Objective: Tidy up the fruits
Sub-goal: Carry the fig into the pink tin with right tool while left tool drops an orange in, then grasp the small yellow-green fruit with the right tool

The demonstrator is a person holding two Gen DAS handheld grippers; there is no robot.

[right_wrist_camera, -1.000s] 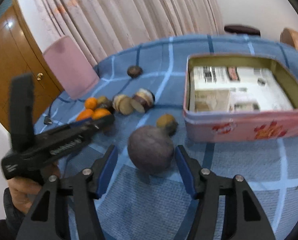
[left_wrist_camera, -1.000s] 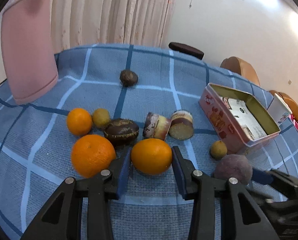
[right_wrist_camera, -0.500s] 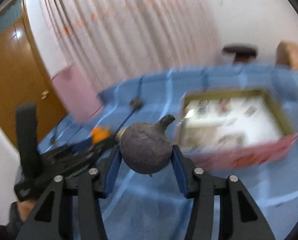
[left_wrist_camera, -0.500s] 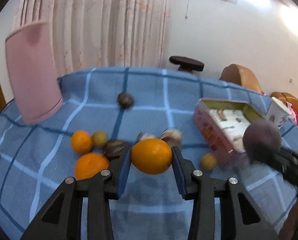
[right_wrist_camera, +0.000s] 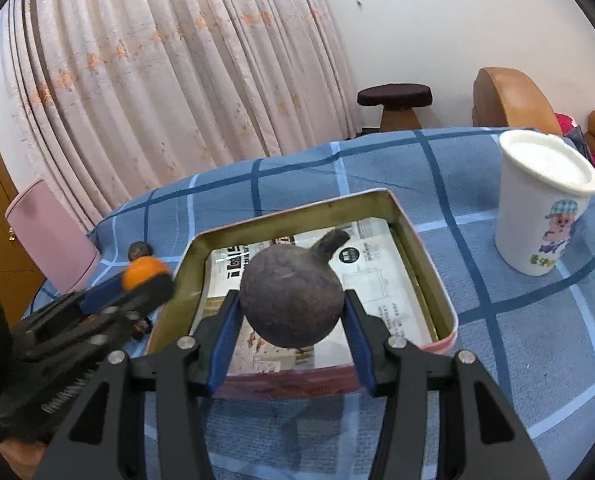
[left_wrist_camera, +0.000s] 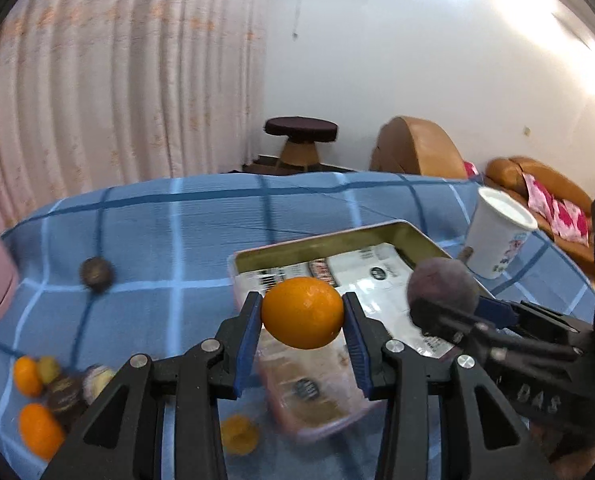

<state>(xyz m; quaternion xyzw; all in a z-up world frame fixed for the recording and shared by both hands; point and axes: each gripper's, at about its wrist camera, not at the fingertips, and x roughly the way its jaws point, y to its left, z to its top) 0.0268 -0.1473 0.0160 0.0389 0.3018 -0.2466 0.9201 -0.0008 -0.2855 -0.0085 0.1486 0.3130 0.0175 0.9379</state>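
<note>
Jaws of the left gripper [left_wrist_camera: 302,322] clamp a smooth round orange [left_wrist_camera: 302,313] and those of the right gripper [right_wrist_camera: 292,312] a dark purple stemmed fruit [right_wrist_camera: 293,306], both above the pink rectangular tin [right_wrist_camera: 425,266], where crowded grippers could collide on release.

Pale curtains [right_wrist_camera: 169,80], white wall [left_wrist_camera: 437,80], dark stool [right_wrist_camera: 395,98], tan sofa [left_wrist_camera: 417,144].
</note>
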